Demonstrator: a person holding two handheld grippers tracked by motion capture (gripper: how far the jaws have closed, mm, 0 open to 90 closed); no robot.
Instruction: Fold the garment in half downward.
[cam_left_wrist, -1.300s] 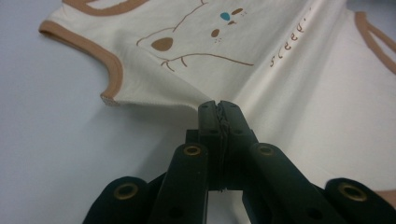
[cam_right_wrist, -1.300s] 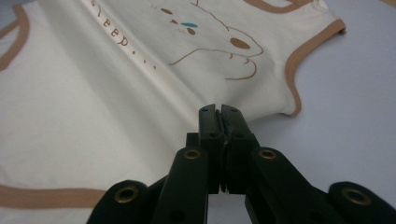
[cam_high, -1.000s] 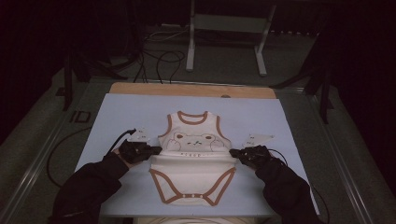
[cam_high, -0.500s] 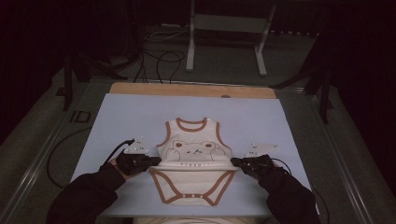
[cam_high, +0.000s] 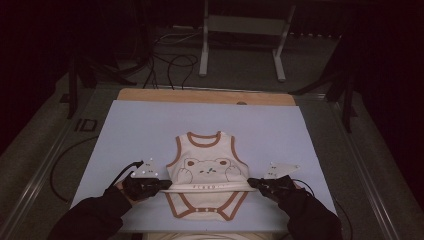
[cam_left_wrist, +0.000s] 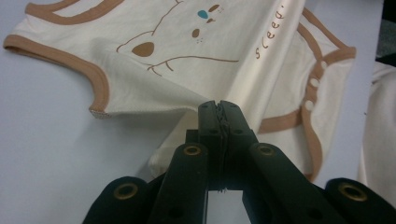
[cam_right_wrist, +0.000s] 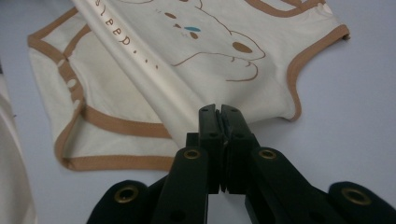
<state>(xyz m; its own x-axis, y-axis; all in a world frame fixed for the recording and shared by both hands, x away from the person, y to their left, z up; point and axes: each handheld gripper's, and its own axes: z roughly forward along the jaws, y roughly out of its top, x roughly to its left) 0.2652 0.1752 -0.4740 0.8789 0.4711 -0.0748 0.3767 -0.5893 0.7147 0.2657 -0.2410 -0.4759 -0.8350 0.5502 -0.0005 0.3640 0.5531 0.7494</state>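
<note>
The left gripper (cam_left_wrist: 218, 109) is clamped on the side edge of the baby bodysuit (cam_high: 207, 172), and the right gripper (cam_right_wrist: 218, 112) is closed on the opposite edge. The cloth is pinched at the waist and raised into a taut ridge between them, seemingly so a straight fold can be formed. The garment is laid at the near middle of the pale blue mat (cam_high: 140, 130).
</note>
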